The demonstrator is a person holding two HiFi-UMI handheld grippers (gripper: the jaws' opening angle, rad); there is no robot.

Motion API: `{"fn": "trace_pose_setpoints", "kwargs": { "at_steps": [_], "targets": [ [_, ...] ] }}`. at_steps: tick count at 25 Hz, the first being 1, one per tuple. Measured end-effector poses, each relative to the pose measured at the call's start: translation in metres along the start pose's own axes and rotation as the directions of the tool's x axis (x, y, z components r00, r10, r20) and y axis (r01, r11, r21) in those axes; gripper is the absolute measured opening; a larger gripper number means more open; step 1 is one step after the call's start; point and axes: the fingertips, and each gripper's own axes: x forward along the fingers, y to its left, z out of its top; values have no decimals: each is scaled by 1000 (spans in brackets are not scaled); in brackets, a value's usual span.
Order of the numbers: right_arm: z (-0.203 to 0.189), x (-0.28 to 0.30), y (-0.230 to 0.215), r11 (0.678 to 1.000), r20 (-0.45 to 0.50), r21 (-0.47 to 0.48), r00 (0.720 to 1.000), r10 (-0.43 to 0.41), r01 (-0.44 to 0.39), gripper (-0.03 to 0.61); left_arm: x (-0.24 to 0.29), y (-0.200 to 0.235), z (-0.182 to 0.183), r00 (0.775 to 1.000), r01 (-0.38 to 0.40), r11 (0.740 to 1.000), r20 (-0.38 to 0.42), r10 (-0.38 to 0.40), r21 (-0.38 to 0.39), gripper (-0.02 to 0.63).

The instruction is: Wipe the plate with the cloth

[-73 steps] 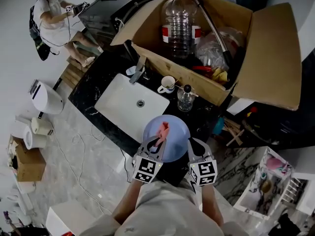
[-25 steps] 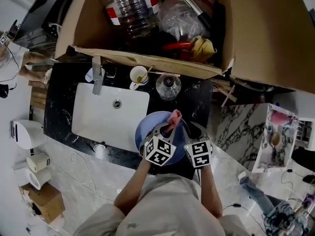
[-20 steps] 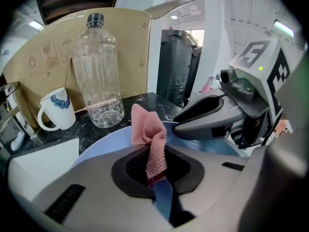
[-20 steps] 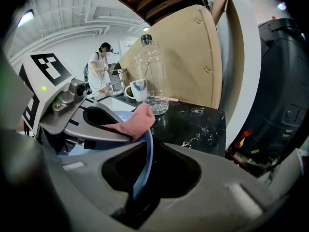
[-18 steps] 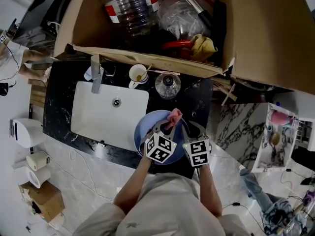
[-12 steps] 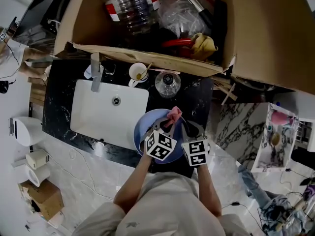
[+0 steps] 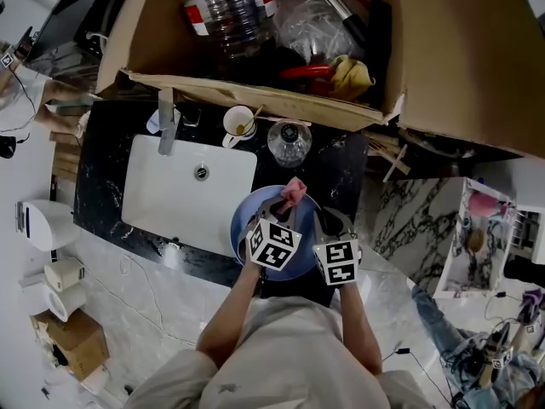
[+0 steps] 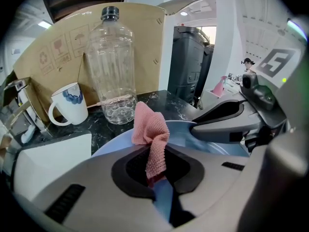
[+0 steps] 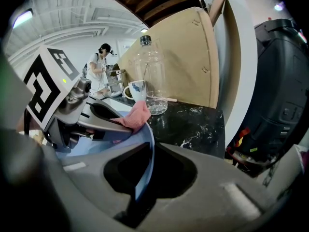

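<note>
Head view shows the two tongs held close together over the near edge of a black marbled table. The left tongs are clenched on a pink cloth. In the left gripper view the cloth is pinched between the two jaws of the left tongs, and its free end stands up in a bunch above them. The right tongs are just beside the left ones. In the right gripper view they are closed on the rim of a blue plate, which passes on edge between the jaws.

The plate is held tilted above the near edge of the table, and the cloth is found at its far rim. Whether the cloth presses on the plate surface cannot be told.

Beyond the plate, a clear plastic bottle with a dark cap is seen upright on the table, and a white mug is placed just to its left. A white sink is set into the table at the left, with a metal faucet at its far side. Farther still, a large open cardboard box is standing, and a big clear bottle lies among the things inside it.
</note>
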Motion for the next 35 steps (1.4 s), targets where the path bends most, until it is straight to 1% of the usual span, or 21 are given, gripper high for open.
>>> {"fn": "trace_pose_setpoints", "kwargs": {
  "at_steps": [8,19,23,30,35],
  "targets": [
    [-2,-1,-1,999,-2,28,1000,-16,16,38,-5,15,-6,998,-61,998,-31,60,-19,33],
    [1,-2,-1,998,11,53,1000,-24,23,38,-14,35,-17,989,-129,991,-79,126,-39,32],
    [1,-1,-2,998,15,65,999,-28,27,38,-18,41,-22,983,-156,987,-105,152,-29,32],
    [0,-1,-2,996,21,81,999,-32,30,38,-25,50,-33,972,-192,981,-144,184,-38,32],
    [0,0,-3,995,19,95,999,-37,35,38,-29,53,-41,957,-211,977,-205,206,-5,32]
  ]
}}
